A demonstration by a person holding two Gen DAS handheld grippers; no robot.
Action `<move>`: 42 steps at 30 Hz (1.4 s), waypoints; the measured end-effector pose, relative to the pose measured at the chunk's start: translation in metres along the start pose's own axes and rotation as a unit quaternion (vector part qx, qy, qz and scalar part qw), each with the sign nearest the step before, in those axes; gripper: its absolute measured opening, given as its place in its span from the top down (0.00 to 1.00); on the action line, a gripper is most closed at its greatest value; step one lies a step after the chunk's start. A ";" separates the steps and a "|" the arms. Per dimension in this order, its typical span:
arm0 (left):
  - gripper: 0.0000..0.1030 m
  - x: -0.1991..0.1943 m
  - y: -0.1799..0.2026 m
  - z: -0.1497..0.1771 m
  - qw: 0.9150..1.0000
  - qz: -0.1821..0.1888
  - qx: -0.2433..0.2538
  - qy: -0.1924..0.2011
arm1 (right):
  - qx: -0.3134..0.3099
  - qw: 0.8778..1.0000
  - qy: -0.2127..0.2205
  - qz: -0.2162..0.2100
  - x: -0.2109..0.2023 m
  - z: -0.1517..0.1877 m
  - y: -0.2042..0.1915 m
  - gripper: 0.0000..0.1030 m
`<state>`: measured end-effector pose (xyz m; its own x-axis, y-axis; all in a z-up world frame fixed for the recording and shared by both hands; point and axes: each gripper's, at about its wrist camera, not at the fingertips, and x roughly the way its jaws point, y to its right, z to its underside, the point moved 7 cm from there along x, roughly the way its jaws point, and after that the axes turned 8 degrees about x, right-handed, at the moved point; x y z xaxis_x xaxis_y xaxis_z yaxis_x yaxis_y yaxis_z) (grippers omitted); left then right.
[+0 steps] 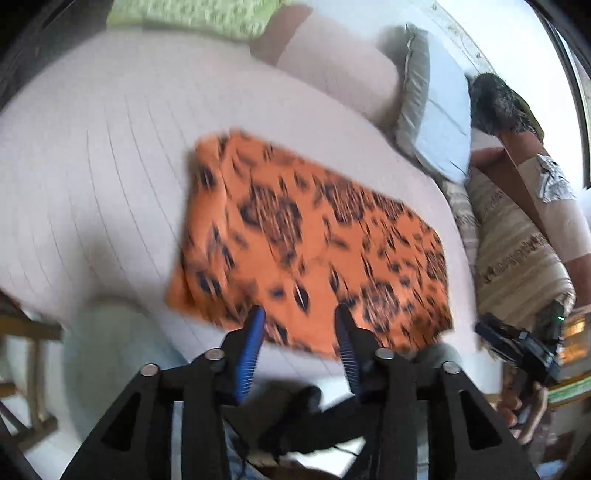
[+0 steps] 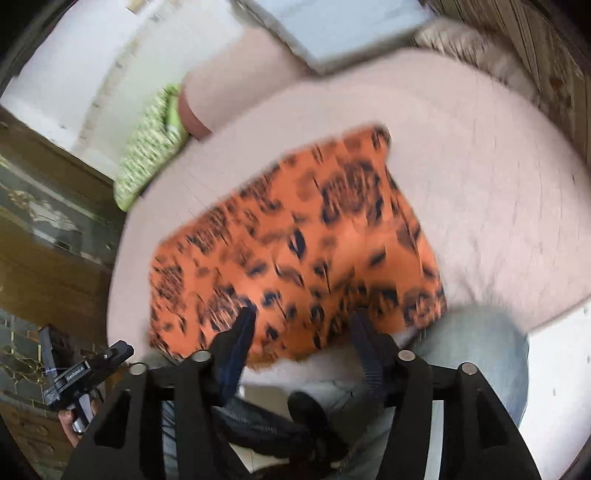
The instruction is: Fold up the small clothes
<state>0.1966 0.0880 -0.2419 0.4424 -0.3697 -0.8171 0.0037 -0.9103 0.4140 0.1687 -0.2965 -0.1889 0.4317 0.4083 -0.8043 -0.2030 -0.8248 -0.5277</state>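
Orange cloth garment with a dark brown blotch print, folded into a rough flat rectangle, lying near the front edge of a pale pink quilted bed cover; seen again in the right wrist view, still wholly on the cover and touching neither tool. Likely placed there for reach from the near side, both grippers coming in over that edge.

Left gripper hovering at the near hem, blue-ribbed fingers spread apart, nothing between them. Right gripper likewise poised over the near hem, dark fingers parted and empty. Each tool visible in the other's view: the right one at the far right, the left one at the lower left, both well clear of the cloth.

Heavy motion blur in both views, so seams and layer count impossible to tell. Judging by the tidy outline, well along; possibly one more fold or a smoothing pass left. Thin fabric, apt to slide or bunch if pinched unevenly.

Green patterned pillow at the head of the bed, grey-edged pale blue cushion beside it.
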 end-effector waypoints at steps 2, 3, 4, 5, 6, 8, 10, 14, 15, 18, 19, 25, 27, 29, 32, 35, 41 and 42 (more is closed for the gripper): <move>0.57 0.005 -0.012 -0.024 0.999 -0.032 -0.002 0.009 | -0.005 1.000 0.010 0.002 0.007 -0.017 -0.002 0.40; 0.57 0.010 -0.014 -0.030 0.999 -0.034 -0.005 0.008 | -0.007 1.000 0.012 0.001 0.012 -0.028 -0.001 0.40; 0.57 0.015 -0.019 -0.041 0.999 -0.035 -0.013 0.005 | -0.006 1.000 0.009 0.003 0.017 -0.037 0.002 0.40; 0.58 0.021 -0.025 -0.051 0.999 -0.039 -0.022 0.003 | -0.002 1.000 0.004 0.007 0.024 -0.046 0.005 0.40; 0.57 0.027 -0.031 -0.063 0.999 -0.044 -0.030 0.003 | 0.002 1.000 -0.001 0.010 0.032 -0.057 0.009 0.40; 0.58 0.040 -0.047 -0.086 0.997 -0.061 -0.038 0.002 | 0.009 1.000 -0.006 0.012 0.041 -0.075 0.018 0.40; 0.58 0.052 -0.055 -0.104 0.997 -0.073 -0.037 0.002 | 0.021 1.000 -0.012 0.019 0.051 -0.093 0.029 0.40; 0.59 0.090 -0.067 -0.136 0.996 -0.081 -0.034 -0.013 | 0.047 0.998 -0.018 0.031 0.074 -0.134 0.050 0.40; 0.59 0.098 -0.070 -0.142 0.996 -0.078 -0.043 -0.018 | 0.051 0.998 -0.019 0.030 0.079 -0.142 0.052 0.40; 0.59 0.126 -0.076 -0.159 0.996 -0.073 -0.044 -0.033 | 0.054 0.998 -0.029 0.034 0.099 -0.169 0.055 0.40; 0.59 0.139 -0.078 -0.163 0.995 -0.073 -0.044 -0.042 | 0.050 0.997 -0.034 0.040 0.107 -0.175 0.055 0.40; 0.71 0.191 -0.083 -0.170 0.995 -0.064 -0.053 -0.063 | 0.093 0.988 -0.111 0.061 0.168 -0.183 0.075 0.55; 0.87 0.191 -0.082 -0.170 0.995 -0.067 -0.041 -0.056 | 0.065 0.989 -0.111 0.070 0.171 -0.178 0.069 0.80; 0.90 0.182 -0.081 -0.170 0.997 -0.054 -0.034 -0.047 | 0.059 0.992 -0.092 0.056 0.161 -0.180 0.064 0.91; 0.92 0.156 -0.083 -0.178 0.999 -0.014 -0.051 -0.011 | 0.066 0.995 -0.056 0.040 0.136 -0.190 0.064 0.93; 0.95 0.136 -0.081 -0.184 0.999 -0.005 -0.051 0.019 | 0.056 0.997 -0.020 0.039 0.110 -0.197 0.056 0.93; 0.95 0.152 -0.088 -0.192 0.998 -0.036 -0.037 0.020 | 0.077 0.996 -0.001 0.044 0.119 -0.211 0.066 0.93; 0.94 0.169 -0.093 -0.191 0.998 -0.037 -0.045 0.003 | 0.072 0.995 -0.008 0.063 0.135 -0.211 0.069 0.92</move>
<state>0.4426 0.1457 -0.3414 0.4428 -0.3017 -0.8443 0.1171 -0.9141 0.3881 0.3987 -0.3806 -0.2759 0.3818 0.3128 -0.8697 -0.3794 -0.8050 -0.4561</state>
